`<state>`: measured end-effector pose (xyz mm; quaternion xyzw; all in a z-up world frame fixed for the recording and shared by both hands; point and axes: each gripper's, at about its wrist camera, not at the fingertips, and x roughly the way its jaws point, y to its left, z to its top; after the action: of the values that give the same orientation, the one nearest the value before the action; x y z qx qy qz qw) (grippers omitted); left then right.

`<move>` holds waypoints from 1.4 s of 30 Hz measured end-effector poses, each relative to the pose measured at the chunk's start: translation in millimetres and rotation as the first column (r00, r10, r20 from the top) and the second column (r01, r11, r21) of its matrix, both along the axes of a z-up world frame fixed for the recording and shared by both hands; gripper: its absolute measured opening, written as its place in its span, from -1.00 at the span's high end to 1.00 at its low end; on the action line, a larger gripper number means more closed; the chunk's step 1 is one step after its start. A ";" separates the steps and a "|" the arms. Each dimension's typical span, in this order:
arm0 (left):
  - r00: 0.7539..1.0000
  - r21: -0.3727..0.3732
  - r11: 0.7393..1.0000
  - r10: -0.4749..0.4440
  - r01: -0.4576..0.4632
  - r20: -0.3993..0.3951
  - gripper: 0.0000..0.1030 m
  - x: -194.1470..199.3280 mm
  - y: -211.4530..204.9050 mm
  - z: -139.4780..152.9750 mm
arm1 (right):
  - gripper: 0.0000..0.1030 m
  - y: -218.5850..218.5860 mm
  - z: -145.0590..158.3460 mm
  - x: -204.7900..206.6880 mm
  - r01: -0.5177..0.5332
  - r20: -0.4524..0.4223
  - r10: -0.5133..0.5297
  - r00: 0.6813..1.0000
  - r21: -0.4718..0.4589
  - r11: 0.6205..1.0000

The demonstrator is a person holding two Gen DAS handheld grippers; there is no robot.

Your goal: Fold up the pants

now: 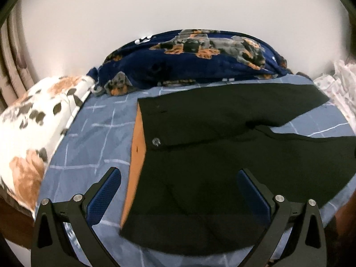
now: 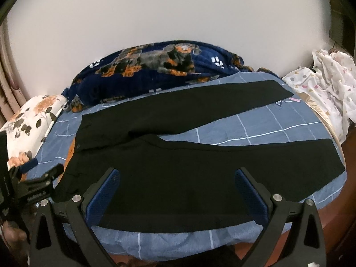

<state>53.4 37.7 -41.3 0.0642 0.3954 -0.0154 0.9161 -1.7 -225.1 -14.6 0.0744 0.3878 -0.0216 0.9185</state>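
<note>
Left wrist view: black pants (image 1: 222, 155) spread flat on bed (image 1: 93, 133), legs apart. Left tongs (image 1: 178, 191) and right tongs (image 2: 176, 189) spread wide above pants, holding nothing.

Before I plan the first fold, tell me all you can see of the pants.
The pants are black, of smooth woven-looking cloth, lying flat and unfolded on the blue checked sheet. Waistband points left, showing orange lining and a metal button; both legs spread apart rightward in a V. Neither open gripper touches them.

Pants (image 1: 222, 155) leg ends cut off at right edge (left wrist view).
</note>
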 end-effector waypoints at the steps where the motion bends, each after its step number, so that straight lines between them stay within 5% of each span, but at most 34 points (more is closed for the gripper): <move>1: 1.000 0.006 1.000 -0.011 0.011 0.005 -1.00 5.8 1.4 -1.3 | -0.99 0.1 -1.9 2.6 -0.001 -0.008 0.001 1.000 0.003 1.000; 7: 1.000 -0.061 0.998 -0.013 0.012 -0.010 -0.99 46.0 32.6 -10.9 | -0.99 0.9 -13.8 18.3 -0.016 -0.057 0.016 0.998 0.005 1.000; 13: 0.997 -0.127 0.990 -0.064 0.060 -0.030 -0.78 100.6 73.1 -20.1 | -0.99 -5.8 -27.4 29.0 -0.007 -0.099 0.009 0.995 0.018 1.000; 17: 0.993 -0.316 0.948 -0.077 0.046 -0.087 -0.78 145.1 110.4 -34.4 | -0.99 -13.2 -36.0 35.7 0.011 -0.122 -0.007 0.993 0.029 1.000; 19: 0.991 -0.312 0.950 -0.063 0.023 -0.119 -0.78 163.0 118.5 -41.0 | -0.99 -16.0 -40.8 39.9 0.019 -0.136 -0.015 0.991 0.029 0.999; 24: 0.967 -0.416 0.906 -0.166 0.072 -0.194 -0.73 216.9 135.5 -64.8 | -0.99 -18.5 -53.9 50.1 0.028 -0.178 -0.022 0.984 0.035 0.999; 30: 0.957 -0.402 0.915 -0.138 0.024 -0.257 -0.65 262.8 145.4 -89.6 | -0.99 -17.9 -66.4 60.0 0.027 -0.216 -0.019 0.976 0.032 0.999; 32: 0.950 -0.445 0.895 -0.147 0.009 -0.277 -0.65 274.6 150.9 -97.8 | -0.99 -18.3 -69.8 62.5 0.030 -0.227 -0.021 0.974 0.035 0.999; 38: 0.948 -0.454 0.888 -0.199 0.067 -0.249 -0.64 293.5 142.7 -102.9 | -0.99 -16.4 -74.6 66.6 0.030 -0.245 -0.021 0.969 0.032 0.999; 42: 0.949 -0.389 0.918 -0.185 0.074 -0.257 0.27 303.3 132.6 -104.7 | -0.99 -12.1 -78.8 71.0 0.022 -0.262 -0.011 0.965 0.036 0.999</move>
<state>356.8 170.3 -146.0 -0.0883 0.5092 -0.1606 0.8409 69.4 -237.2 -93.4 0.0919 0.5052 -0.0314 0.8575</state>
